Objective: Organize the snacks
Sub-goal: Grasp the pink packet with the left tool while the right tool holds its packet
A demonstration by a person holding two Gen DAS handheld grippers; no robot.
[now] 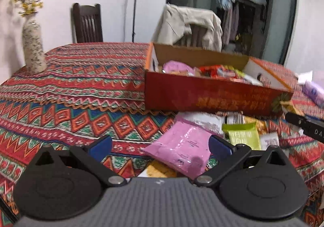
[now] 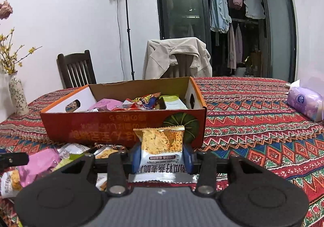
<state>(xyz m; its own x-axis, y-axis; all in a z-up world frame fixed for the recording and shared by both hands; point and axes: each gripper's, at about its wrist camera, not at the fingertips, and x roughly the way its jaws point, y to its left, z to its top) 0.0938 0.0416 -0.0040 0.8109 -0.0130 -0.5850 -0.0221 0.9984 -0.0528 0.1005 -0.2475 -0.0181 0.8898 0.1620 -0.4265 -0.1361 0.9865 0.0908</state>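
Observation:
A red cardboard box (image 1: pixel 212 97) stands on the patterned table and holds several snack packets; it also shows in the right wrist view (image 2: pixel 121 127). My left gripper (image 1: pixel 160 146) is open and empty, just above a pink packet (image 1: pixel 182 148) in a loose pile with a green packet (image 1: pixel 243 136). My right gripper (image 2: pixel 162 158) is shut on a white and yellow crisp packet (image 2: pixel 160 146), held upright in front of the box's near wall. The pink packet (image 2: pixel 38 164) and other loose packets lie to its lower left.
A flowered vase (image 1: pixel 33 49) with yellow blossoms stands at the table's far left, also in the right wrist view (image 2: pixel 18 95). A purple tissue pack (image 2: pixel 305 103) lies at the right. Two chairs (image 2: pixel 76 71) stand behind the table, one draped with a beige jacket (image 2: pixel 178 57).

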